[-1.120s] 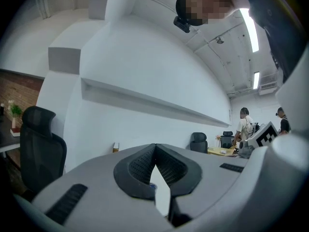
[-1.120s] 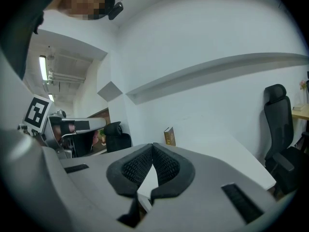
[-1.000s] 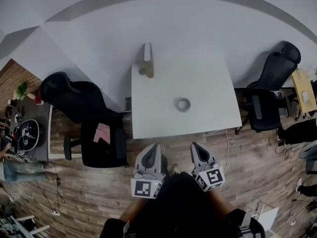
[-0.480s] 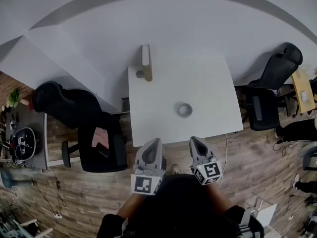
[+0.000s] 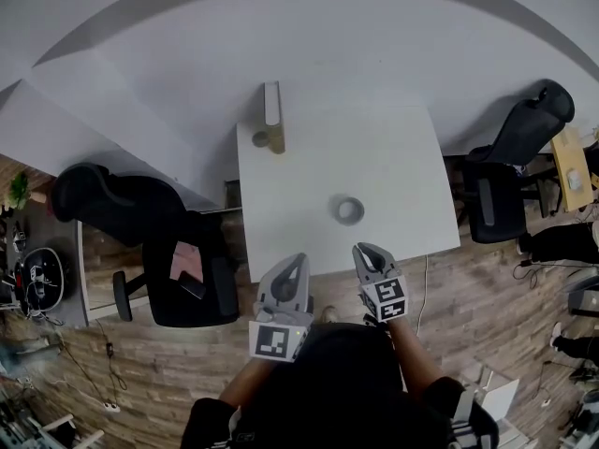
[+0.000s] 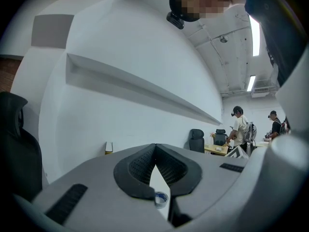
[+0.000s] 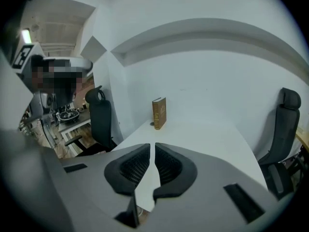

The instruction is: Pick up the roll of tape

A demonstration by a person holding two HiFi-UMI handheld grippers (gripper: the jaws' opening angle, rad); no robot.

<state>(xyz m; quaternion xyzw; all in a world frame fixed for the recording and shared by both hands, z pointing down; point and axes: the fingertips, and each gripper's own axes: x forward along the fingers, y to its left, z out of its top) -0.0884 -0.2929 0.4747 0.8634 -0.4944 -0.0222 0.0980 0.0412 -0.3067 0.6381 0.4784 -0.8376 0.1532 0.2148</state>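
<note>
Tape roll (image 5: 349,210), upright book (image 5: 273,110) well beyond

- In the left gripper view the roll of tape (image 6: 161,198) shows only partly, through the slit below the closed tips of the left gripper (image 6: 155,147).
- The small round thing (image 5: 261,139) beside the book (image 5: 272,112) is too small to name.
- The far standing person (image 6: 240,128) is tiny, with the legs hidden behind the gripper's body.
</note>
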